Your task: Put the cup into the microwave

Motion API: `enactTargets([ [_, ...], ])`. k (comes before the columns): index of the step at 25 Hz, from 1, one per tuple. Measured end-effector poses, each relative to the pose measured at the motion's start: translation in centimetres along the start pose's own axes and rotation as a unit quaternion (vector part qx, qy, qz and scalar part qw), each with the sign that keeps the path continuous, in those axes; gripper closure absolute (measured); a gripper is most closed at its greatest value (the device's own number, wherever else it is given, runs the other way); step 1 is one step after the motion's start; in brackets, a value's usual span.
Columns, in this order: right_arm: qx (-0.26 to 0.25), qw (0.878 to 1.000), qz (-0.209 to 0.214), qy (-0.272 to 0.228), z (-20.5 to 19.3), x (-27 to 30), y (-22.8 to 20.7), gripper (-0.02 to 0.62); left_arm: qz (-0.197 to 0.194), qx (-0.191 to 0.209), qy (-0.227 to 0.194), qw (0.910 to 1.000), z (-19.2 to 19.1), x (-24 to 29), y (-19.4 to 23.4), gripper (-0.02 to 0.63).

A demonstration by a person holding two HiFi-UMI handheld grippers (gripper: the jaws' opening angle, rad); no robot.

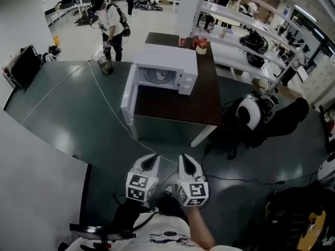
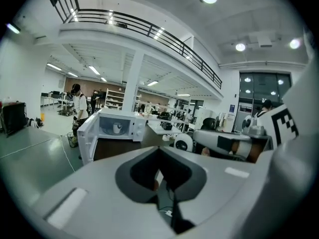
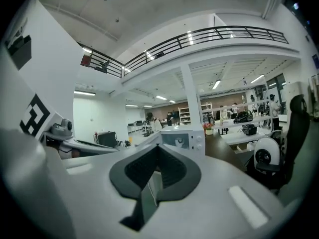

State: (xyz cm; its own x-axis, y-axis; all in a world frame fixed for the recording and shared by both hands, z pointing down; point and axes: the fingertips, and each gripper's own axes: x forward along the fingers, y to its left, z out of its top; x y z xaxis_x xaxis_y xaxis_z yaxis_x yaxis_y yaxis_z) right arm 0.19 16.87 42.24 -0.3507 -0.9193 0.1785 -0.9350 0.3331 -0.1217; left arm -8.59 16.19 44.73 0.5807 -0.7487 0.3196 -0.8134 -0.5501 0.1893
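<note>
A white microwave (image 1: pixel 172 67) stands on a dark table (image 1: pixel 172 109) across the floor, its door (image 1: pixel 128 95) swung open to the left. In the left gripper view a white cup (image 2: pixel 117 128) sits inside the microwave's (image 2: pixel 122 126) cavity. My left gripper (image 1: pixel 154 160) and right gripper (image 1: pixel 184 160) hang side by side over the floor, well short of the table. Both are shut with nothing between their jaws, as the left gripper (image 2: pixel 159 151) and right gripper (image 3: pixel 158 148) also show in their own views. The microwave (image 3: pixel 187 138) lies straight ahead of the right one.
A white cable (image 1: pixel 110 109) runs across the green floor towards me. A person (image 1: pixel 112 25) stands beyond a wire bin (image 1: pixel 105 65) at the far left. A chair with a round white object (image 1: pixel 247 113) sits right of the table. Small items (image 1: pixel 201 45) stand behind the microwave.
</note>
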Motion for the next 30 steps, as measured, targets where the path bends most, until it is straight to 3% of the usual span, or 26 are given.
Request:
enactTargets([
  [8, -0.018, 0.999, 0.009, 0.026, -1.8, -4.0, 6.2, 0.594, -0.021, -0.013, 0.009, 0.9997, -2.4, -4.9, -0.2, 0.607],
  [18, -0.025, 0.999, -0.013, -0.017, 1.6, -5.8, 3.9, 0.594, -0.025, 0.022, -0.030, 0.9990, 1.0, -4.6, -2.2, 0.607],
  [30, -0.031, 0.998, -0.001, -0.049, 4.6, -5.9, 1.4, 0.594, 0.007, 0.044, -0.075, 0.9962, 4.8, -3.3, -3.0, 0.607],
])
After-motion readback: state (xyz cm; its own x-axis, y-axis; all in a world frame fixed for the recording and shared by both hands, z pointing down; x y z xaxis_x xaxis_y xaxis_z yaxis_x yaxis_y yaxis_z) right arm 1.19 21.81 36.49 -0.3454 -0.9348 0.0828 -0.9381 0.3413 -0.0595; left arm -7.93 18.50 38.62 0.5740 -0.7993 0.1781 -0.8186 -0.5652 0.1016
